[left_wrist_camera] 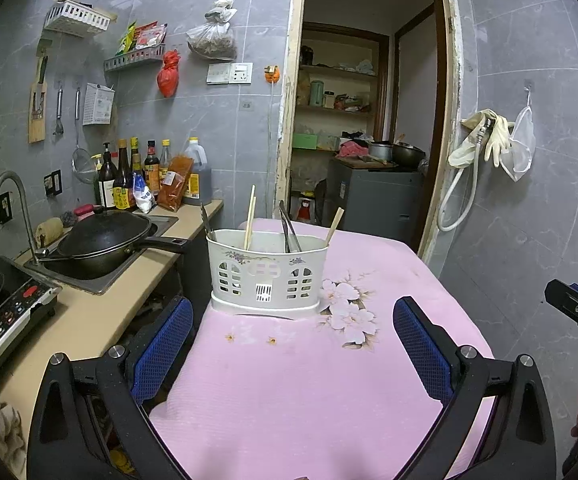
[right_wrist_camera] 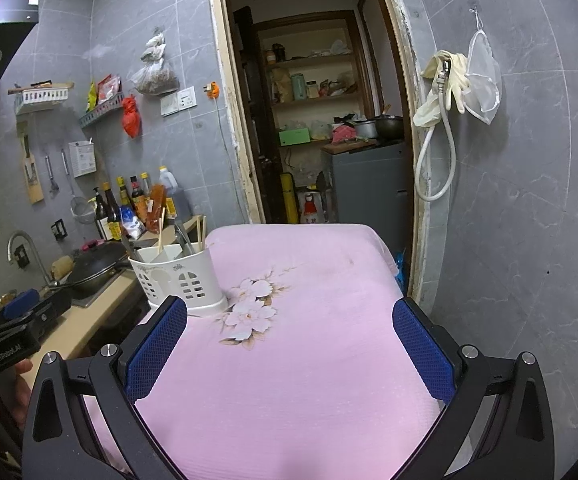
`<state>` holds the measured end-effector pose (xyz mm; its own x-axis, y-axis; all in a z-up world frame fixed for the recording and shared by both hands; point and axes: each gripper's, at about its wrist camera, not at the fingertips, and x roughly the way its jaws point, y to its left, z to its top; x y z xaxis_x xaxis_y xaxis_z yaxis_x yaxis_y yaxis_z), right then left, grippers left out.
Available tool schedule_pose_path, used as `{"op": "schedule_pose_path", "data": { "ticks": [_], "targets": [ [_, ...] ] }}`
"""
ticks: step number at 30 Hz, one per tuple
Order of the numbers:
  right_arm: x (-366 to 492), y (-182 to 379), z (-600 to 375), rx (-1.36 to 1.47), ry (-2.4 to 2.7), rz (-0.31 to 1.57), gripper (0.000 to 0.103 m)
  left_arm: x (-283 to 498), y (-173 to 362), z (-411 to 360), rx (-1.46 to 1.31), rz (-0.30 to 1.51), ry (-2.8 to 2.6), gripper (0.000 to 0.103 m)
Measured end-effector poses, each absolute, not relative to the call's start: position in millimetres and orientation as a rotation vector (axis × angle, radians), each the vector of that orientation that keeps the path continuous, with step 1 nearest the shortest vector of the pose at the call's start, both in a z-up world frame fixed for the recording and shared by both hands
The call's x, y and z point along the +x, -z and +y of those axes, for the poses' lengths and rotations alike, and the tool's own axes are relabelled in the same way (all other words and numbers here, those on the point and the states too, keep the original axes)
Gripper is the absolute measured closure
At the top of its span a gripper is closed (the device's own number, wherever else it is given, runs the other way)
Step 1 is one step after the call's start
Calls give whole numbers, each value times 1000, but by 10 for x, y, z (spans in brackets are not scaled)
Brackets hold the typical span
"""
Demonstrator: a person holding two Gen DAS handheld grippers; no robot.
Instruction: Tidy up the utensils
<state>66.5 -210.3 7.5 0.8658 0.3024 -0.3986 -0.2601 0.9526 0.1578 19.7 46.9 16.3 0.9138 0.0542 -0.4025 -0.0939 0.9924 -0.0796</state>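
A white utensil caddy (left_wrist_camera: 264,278) holding wooden chopsticks (left_wrist_camera: 250,218) and metal utensils (left_wrist_camera: 290,227) stood at centre frame on the pink, flower-printed counter (left_wrist_camera: 309,380), just beyond the left gripper (left_wrist_camera: 292,354). Both the left and the right gripper (right_wrist_camera: 289,354) hung with fingers spread and empty; a lidded black wok (left_wrist_camera: 103,240) sat in the sink at left

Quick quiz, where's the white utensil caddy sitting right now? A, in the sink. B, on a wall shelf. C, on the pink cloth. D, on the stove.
C: the caddy stands upright on the pink cloth, holding chopsticks and metal utensils, while the sink holds a black wok.
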Motion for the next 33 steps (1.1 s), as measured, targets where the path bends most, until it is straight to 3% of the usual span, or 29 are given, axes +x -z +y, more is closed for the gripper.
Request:
{"op": "schedule_pose_path", "data": {
  "ticks": [33],
  "targets": [
    [628,-73,-2081,103,-294,438,0,211,-150,476,-97,415,-74,5]
  ]
}}
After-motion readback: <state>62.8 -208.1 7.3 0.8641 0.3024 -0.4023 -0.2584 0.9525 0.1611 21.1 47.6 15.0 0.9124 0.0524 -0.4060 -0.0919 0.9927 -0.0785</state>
